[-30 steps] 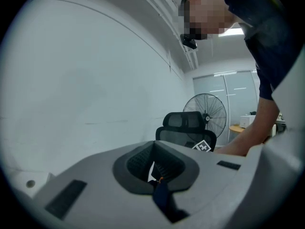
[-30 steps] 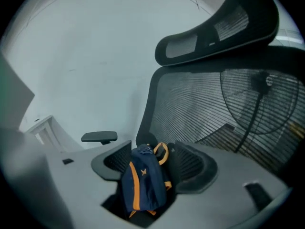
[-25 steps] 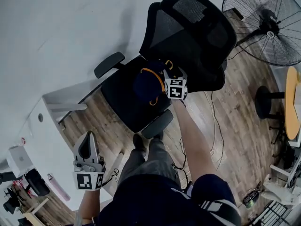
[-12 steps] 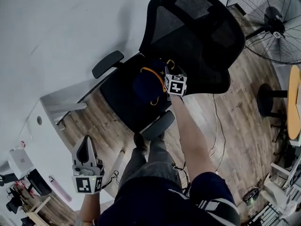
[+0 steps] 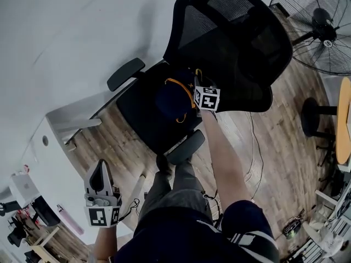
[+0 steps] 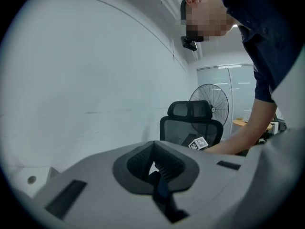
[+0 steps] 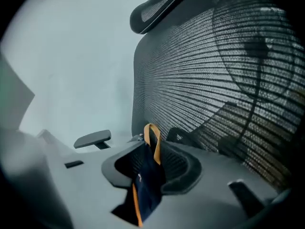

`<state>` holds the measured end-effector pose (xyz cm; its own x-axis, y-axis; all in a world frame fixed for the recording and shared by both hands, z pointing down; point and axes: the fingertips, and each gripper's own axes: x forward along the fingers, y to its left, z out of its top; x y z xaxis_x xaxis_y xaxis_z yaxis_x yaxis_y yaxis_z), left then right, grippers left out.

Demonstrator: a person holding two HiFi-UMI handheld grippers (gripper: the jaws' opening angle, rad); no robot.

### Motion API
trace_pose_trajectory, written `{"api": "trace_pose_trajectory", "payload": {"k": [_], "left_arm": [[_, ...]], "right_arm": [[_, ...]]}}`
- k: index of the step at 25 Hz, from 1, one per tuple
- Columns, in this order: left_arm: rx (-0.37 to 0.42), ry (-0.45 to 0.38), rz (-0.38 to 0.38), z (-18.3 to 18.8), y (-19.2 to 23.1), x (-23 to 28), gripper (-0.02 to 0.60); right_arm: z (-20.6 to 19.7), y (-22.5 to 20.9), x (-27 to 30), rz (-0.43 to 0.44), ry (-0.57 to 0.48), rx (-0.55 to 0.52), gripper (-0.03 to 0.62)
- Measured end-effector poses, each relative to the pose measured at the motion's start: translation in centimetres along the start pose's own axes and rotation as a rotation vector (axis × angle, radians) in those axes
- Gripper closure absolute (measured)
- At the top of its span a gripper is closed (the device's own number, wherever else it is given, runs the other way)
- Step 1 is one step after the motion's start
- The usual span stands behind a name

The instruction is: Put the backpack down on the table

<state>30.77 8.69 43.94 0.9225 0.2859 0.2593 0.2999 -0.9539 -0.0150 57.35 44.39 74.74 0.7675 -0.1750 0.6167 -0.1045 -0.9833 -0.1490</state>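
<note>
The seat of the black office chair (image 5: 230, 43) is occupied by the navy backpack (image 5: 170, 98). Its orange-trimmed strap (image 7: 153, 142) is pinched by the right gripper (image 7: 150, 168), whose jaws have just been closing. The left gripper (image 6: 155, 168) is kept apart, jaws pressed together, nothing held.

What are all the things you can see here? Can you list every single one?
backpack: one, dark blue with orange trim, on the chair seat
office chair: one, black mesh, beside the white wall
fan: one, black, behind the chair
table: one, white, at the left
round table: one, wooden, right edge
cables: a few, thin, on the wooden floor
left gripper: one, grey, low by the table, jaws together, empty
right gripper: one, grey, at the seat, jaws just been closing, now pressing on the backpack
arm: one, bare, reaching to the chair
</note>
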Motion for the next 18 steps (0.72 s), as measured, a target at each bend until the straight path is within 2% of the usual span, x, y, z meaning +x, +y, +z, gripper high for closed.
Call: {"api": "trace_pose_trajectory", "payload": {"k": [4, 6, 10, 18], "left_arm": [[-0.003, 0.002, 0.007, -0.1, 0.3, -0.1, 0.577], [-0.006, 0.011, 0.012, -0.4, 0.6, -0.1, 0.577], [-0.009, 0.026, 0.014, -0.9, 0.8, 0.0, 0.577], [-0.007, 0.035, 0.020, -1.2, 0.8, 0.2, 0.577]], "right_arm": [[0.1, 0.0, -0.6, 0.020, 0.005, -0.026, 0.503], [0.2, -0.2, -1.1, -0.002, 0.009, -0.053, 0.525], [-0.2, -0.5, -0.9, -0.020, 0.035, -0.062, 0.528], [-0.5, -0.2, 0.6, -0.088, 0.125, -0.192, 0.572]]}}
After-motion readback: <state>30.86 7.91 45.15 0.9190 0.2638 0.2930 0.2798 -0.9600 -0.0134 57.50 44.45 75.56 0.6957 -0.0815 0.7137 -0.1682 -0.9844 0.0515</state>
